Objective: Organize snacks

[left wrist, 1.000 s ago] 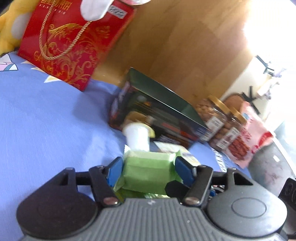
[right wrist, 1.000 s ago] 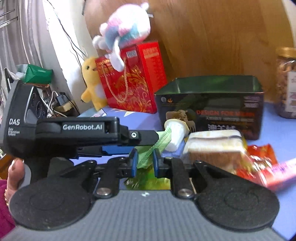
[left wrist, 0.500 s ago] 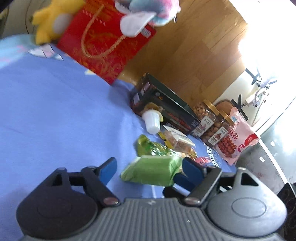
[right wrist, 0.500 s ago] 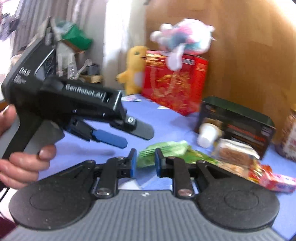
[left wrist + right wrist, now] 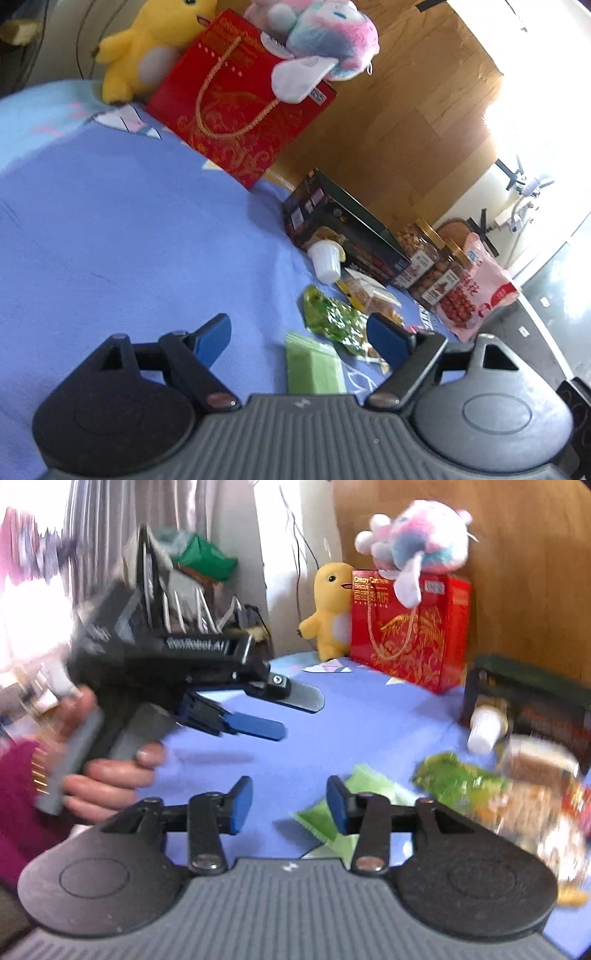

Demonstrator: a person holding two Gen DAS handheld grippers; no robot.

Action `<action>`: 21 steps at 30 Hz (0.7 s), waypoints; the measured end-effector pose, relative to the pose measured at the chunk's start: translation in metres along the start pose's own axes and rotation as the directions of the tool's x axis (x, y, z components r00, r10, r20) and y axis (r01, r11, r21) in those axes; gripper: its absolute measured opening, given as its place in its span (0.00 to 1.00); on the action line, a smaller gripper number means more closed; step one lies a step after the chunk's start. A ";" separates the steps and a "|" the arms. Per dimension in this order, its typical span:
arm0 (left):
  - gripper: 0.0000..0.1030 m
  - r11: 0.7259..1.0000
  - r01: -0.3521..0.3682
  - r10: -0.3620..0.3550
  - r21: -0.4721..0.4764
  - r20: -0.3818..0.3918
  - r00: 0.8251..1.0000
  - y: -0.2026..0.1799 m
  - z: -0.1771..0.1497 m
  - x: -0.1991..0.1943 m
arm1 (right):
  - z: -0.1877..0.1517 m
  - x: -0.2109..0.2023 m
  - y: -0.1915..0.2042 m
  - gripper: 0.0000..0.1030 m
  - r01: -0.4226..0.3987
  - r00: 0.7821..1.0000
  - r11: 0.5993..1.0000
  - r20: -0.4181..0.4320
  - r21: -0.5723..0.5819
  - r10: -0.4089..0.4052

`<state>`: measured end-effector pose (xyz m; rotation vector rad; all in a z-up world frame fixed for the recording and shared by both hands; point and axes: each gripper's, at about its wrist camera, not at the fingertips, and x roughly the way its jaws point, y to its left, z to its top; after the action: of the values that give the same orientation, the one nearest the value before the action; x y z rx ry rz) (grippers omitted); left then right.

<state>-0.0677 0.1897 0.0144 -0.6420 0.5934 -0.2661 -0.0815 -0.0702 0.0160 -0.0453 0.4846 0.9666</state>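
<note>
A light green snack packet (image 5: 314, 365) lies on the blue cloth; it also shows in the right wrist view (image 5: 365, 794), partly behind my right fingers. My left gripper (image 5: 301, 334) is open and empty above it. My right gripper (image 5: 290, 805) is open and empty. The left gripper (image 5: 284, 712) shows in the right wrist view, held in a hand. A shiny green wrapper (image 5: 334, 319), a clear bag of cakes (image 5: 369, 295), a white cup (image 5: 325, 260) and a dark open box (image 5: 347, 236) lie beyond.
A red gift bag (image 5: 236, 114) with a pink plush (image 5: 325, 37) on it and a yellow plush (image 5: 147, 44) stand at the back. Two nut jars (image 5: 432, 258) and a pink peanut bag (image 5: 476, 291) stand right of the box. A wooden wall is behind.
Both grippers opened and let go of the light green packet, which now lies on the cloth. Both grippers pulled back and up from the snack pile.
</note>
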 end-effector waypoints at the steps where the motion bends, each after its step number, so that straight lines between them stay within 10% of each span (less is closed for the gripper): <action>1: 0.81 1.000 0.005 -0.005 0.006 -0.009 1.000 -0.001 -0.002 0.002 | -0.003 -0.006 -0.005 0.49 0.010 1.000 0.999 0.011 0.041 -0.010; 5: 0.81 0.999 0.024 -0.022 0.031 -0.072 0.997 -0.007 -0.010 0.017 | -0.012 0.001 -0.018 0.50 0.153 0.988 0.984 -0.046 0.094 -0.149; 12: 0.73 0.996 0.033 -0.019 0.077 -0.173 0.985 -0.018 -0.025 0.036 | -0.018 0.047 -0.001 0.50 0.169 0.973 0.985 -0.154 -0.045 -0.174; 14: 0.56 0.995 0.034 -0.014 0.097 -0.203 0.979 -0.021 -0.030 0.044 | -0.020 0.056 0.008 0.50 0.188 0.969 0.975 -0.142 -0.116 -0.204; 21: 0.47 0.985 0.024 0.007 0.171 -0.181 0.983 -0.043 -0.019 0.044 | -0.014 0.048 -0.008 0.44 0.245 0.967 0.966 -0.052 -0.084 -0.250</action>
<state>-0.0464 0.1291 0.0099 -0.4554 0.7333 -0.3826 -0.0582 -0.0411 -0.0181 -0.2017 0.4865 0.7396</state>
